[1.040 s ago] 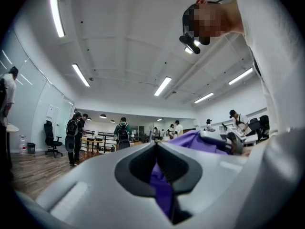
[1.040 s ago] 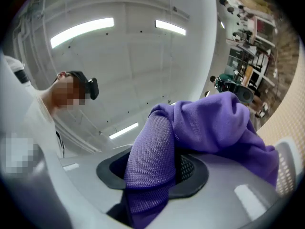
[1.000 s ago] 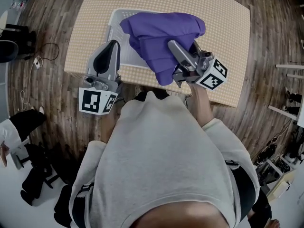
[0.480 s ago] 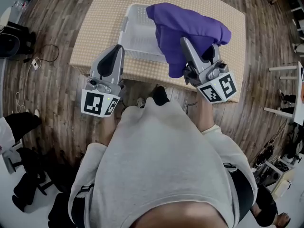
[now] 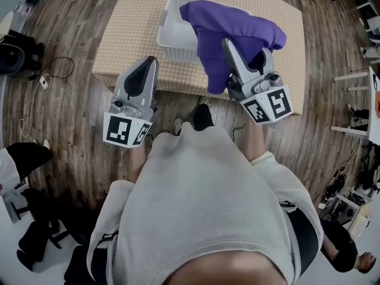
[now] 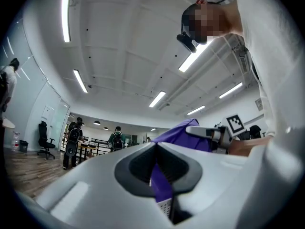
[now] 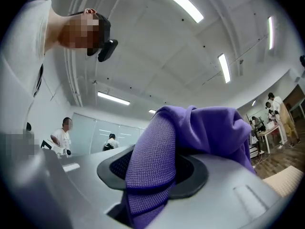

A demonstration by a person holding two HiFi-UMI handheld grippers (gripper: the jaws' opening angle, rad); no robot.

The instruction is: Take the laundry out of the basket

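Overhead, mid-task: held purple garment aloft in R gripper, jaws part-closed and pinching a thick knit fold, w/ rest of cloth bunched over top of the tool. Hung it over right side of white basket and the checked table beside it, w/ lower end drooping toward table's near edge. Couldn't confirm contact btwn fabric tail and basket rim.

Poised L gripper at table's front edge, left of basket and apart from garment. Tips pressed together, thin slit behind them, nothing pinched. Glimpsed only purple cloth and basket mesh beyond, thru the slit. Found no other laundry in the visible part of basket.

Judged as the take-out step, nearly done: gripped and apparently up out of basket, not yet set down. Next move prob. called for carrying it sideways, clear of basket wall, lowering onto bare table to the right, then spreading R jaws to release. Needed enough height to avoid snagging rim w/ the hanging end or dragging basket along. Could use L gripper to steady basket or catch the drooping end. Worth a check of basket's hidden right half for leftover pcs.
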